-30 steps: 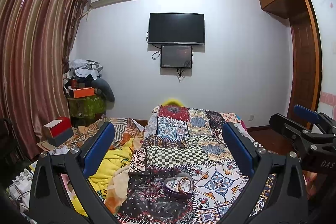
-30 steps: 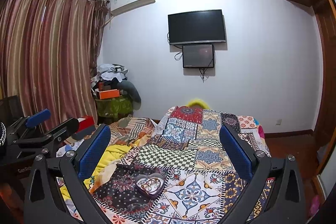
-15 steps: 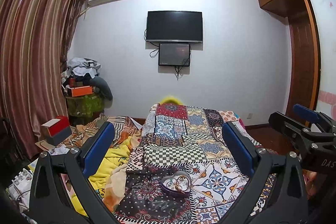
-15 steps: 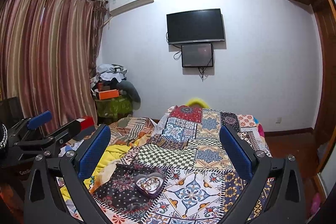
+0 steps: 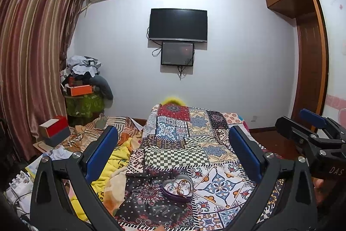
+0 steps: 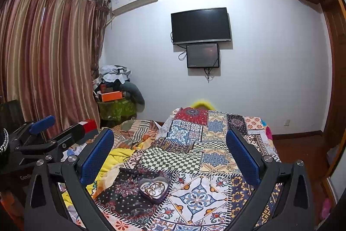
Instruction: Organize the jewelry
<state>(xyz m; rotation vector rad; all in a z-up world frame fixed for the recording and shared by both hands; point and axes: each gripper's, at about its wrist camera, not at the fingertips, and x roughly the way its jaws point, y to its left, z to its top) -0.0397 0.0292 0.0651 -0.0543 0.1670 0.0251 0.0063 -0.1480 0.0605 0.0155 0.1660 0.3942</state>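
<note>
- Jewelry (image 5: pixel 180 184) is being kept in a heart-shaped tin (image 5: pixel 177 193), which is resting on the patchwork quilt (image 5: pixel 194 135) near the foot of the bed; rings and chain pieces are seen as a tangle, and single pieces cannot be told apart.
- The left gripper (image 5: pixel 173 153) is being held above the quilt with its blue-padded jaws spread wide apart and nothing between them; the tin is seen low in the gap, well below the pads.
- The right gripper (image 6: pixel 170 155) is likewise being held with its jaws wide apart and nothing clamped; in its view the tin (image 6: pixel 154 187) is lying toward the left finger's side.
- Each gripper is being caught at the edge of the other's view, the right one (image 5: pixel 311 133) at the right edge and the left one (image 6: pixel 43 135) at the left edge.
- A yellow blanket (image 5: pixel 112 168) is lying bunched just beside the quilt's left edge.
- A dark television (image 5: pixel 178 25) is mounted on the far wall, with a smaller screen (image 5: pixel 177 54) hung just under it.
- Striped curtains (image 6: pixel 43 57) are hanging at the left.
</note>
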